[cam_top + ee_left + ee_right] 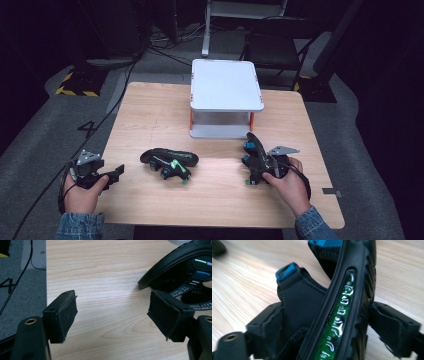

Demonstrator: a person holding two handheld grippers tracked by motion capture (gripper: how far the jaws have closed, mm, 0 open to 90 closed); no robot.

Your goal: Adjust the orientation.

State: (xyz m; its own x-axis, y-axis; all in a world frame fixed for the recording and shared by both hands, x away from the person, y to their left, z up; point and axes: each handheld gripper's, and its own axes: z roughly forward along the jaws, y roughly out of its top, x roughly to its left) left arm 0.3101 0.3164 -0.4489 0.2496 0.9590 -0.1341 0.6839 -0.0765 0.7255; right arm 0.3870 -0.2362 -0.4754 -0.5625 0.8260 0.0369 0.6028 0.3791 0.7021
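A person seated at a light wooden table (150, 115) works a hand-held gripper in each hand, both denim-sleeved forearms entering from the near edge. The left hand (82, 192) wraps the left gripper (119, 173) at the table's near left corner, its jaws pointing right toward the middle of the table and standing wide apart with nothing between them; the left gripper view shows bare wood grain in the gap between the two worn black pads (66, 315).

The right hand (289, 185) holds the right gripper (257, 167) at the near right of the table, aimed away from the person. Its jaws are clamped on a black sandal (256, 150) stood up on edge, one pad against the strap side and the other against the sole. In the right gripper view the sandal (337, 302) rises between the jaws, showing a green translucent inlay along its ribbed sole and blue-tipped straps.

Two sandals are on the table. The second sandal (169, 161), black with green accents, lies on its side between the two grippers, near the open left jaws; its curved sole edge (175, 260) reaches into the upper right of the left gripper view.

One white two-tier shelf (226, 85) with orange posts stands at the table's far edge, well apart from both sandals
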